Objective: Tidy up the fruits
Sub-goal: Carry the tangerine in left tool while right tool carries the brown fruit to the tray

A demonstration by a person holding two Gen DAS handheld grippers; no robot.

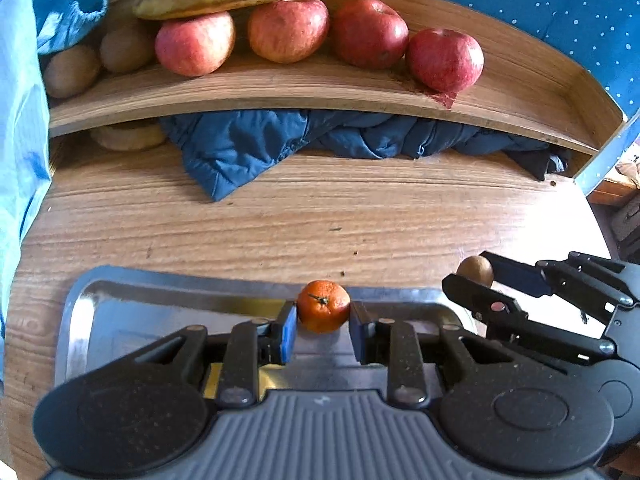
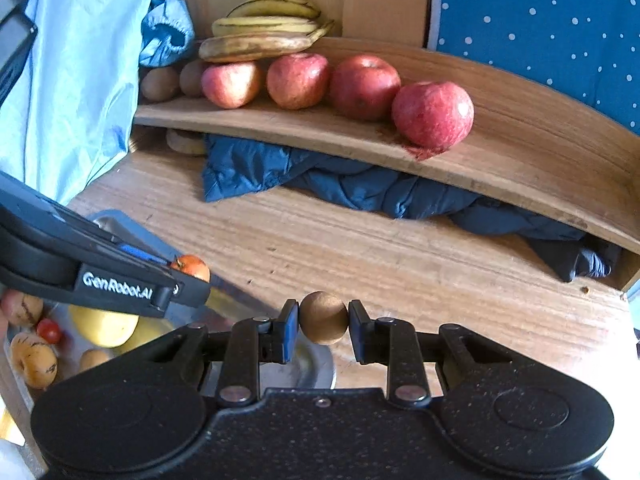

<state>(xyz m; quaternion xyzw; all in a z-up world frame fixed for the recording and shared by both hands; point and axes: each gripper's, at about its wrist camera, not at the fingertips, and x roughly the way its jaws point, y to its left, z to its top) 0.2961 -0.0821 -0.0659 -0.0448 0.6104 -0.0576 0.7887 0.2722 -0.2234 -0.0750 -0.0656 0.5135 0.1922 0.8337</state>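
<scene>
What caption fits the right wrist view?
Right gripper holds a kiwi before the fruit shelf; left gripper carries a tangerine.

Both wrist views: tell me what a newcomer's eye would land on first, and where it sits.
First, the fruit in the jaws: the left gripper is shut on a small orange above the metal tray, the right gripper on a brown kiwi. Behind, four red apples line the wooden shelf, with bananas at its left end.
</scene>
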